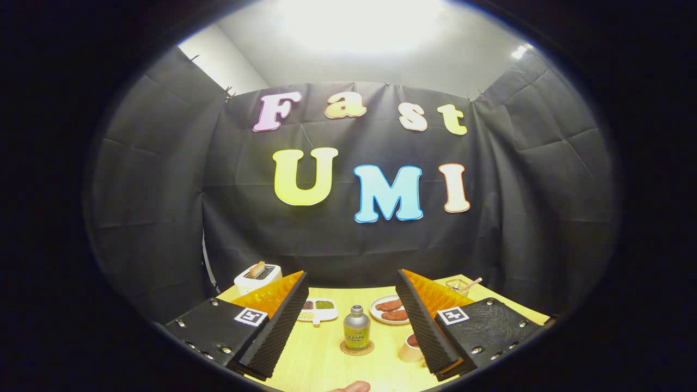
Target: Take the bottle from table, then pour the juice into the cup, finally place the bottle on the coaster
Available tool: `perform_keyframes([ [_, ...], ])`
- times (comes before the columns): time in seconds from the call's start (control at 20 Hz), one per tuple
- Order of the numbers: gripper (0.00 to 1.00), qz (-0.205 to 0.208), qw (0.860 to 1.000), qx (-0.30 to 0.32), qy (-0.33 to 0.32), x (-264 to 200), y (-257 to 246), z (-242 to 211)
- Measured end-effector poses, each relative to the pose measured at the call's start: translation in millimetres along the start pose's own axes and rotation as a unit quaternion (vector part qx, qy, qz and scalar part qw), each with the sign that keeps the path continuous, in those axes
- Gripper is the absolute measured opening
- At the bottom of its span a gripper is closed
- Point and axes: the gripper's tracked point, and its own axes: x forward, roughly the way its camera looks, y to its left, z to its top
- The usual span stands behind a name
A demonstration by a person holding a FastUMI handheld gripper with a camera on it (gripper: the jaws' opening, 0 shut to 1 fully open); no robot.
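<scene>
Gripper point(351, 326) is wide open at the bottom of the frame, nothing between its fingers. One bottle point(356, 328) stands upright, cap up, on one coaster point(357, 347) at bottom centre, with one cup point(411, 348) just to its right, touching neither finger

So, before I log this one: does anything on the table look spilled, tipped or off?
Nothing stands out. The bottle stands upright, capped, on the coaster, beside the cup; the open gripper holds nothing.
</scene>
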Motion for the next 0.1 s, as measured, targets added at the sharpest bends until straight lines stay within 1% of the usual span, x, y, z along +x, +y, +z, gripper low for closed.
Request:
perform_keyframes([
  [0.1, 0.98, 0.002, 1.000, 0.003, -0.002, -1.1, -0.4, -0.1],
])
